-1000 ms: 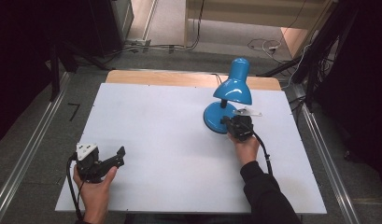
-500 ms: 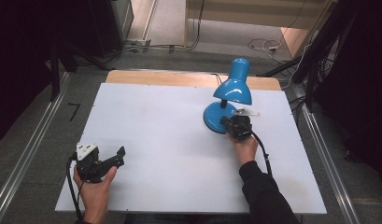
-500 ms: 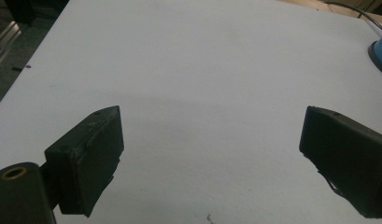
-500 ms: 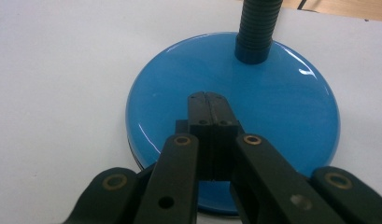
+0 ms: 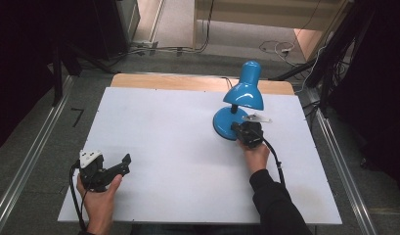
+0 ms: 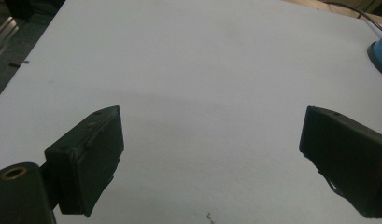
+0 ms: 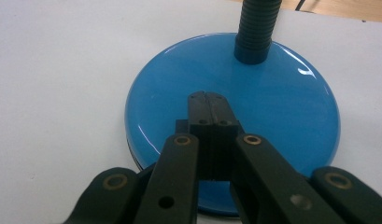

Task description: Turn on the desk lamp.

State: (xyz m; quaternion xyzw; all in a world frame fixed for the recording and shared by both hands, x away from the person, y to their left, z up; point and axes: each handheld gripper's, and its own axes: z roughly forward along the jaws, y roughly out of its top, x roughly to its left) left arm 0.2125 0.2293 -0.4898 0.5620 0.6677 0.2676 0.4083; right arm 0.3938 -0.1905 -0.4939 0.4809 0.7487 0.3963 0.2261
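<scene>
While our left gripper (image 5: 120, 164) idles with jaws spread wide at lower left, our right gripper (image 7: 208, 103), jaws pressed together and empty, sits over the blue desk lamp's base (image 7: 291, 112) right of centre, where a sideways shove could skid the lamp.

No words, labels, brand marks or numbers can be read anywhere. The blue lamp (image 5: 239, 105) base under the right gripper (image 7: 207, 100) is plain and glossy, and the white table (image 5: 163, 127) around both grippers carries no print.
</scene>
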